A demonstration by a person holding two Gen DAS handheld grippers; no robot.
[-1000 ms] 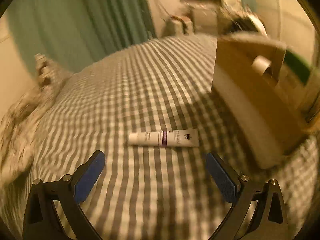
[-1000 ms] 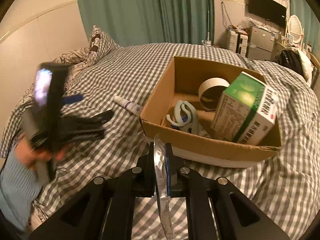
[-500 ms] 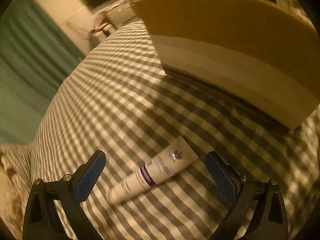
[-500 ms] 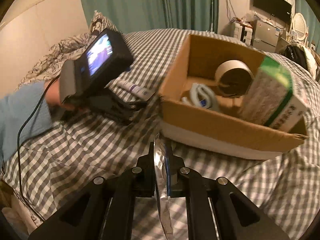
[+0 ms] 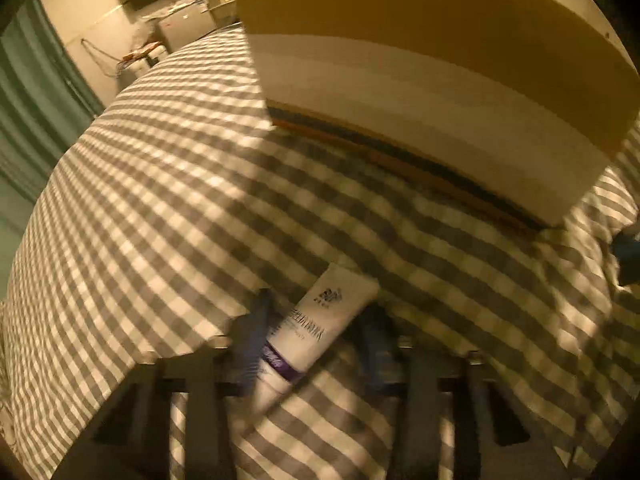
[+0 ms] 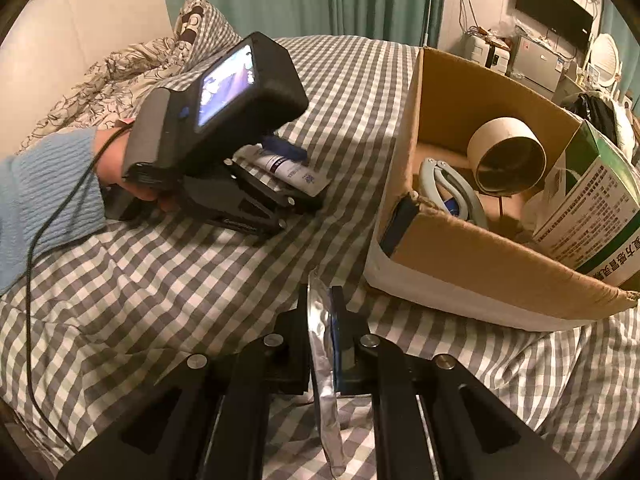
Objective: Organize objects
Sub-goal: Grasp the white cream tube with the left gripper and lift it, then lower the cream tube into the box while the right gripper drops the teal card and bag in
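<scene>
A white tube with a purple band lies on the checked bedspread, its flat end toward the cardboard box. My left gripper has its blue pads on both sides of the tube, blurred by motion, jaws closed in around it. In the right wrist view the left gripper sits low on the bed with the tube between its fingers. My right gripper is shut on a thin silvery foil packet, held above the bed in front of the box.
The box holds a tape roll, a pale grey-blue clamp tool and a green-and-white carton. Pillows lie at the bed's far left. Green curtains, a TV and shelves stand behind.
My left gripper has moved forward over the tube and its jaws have closed from wide open to either side of it. The right gripper still holds the packet.
</scene>
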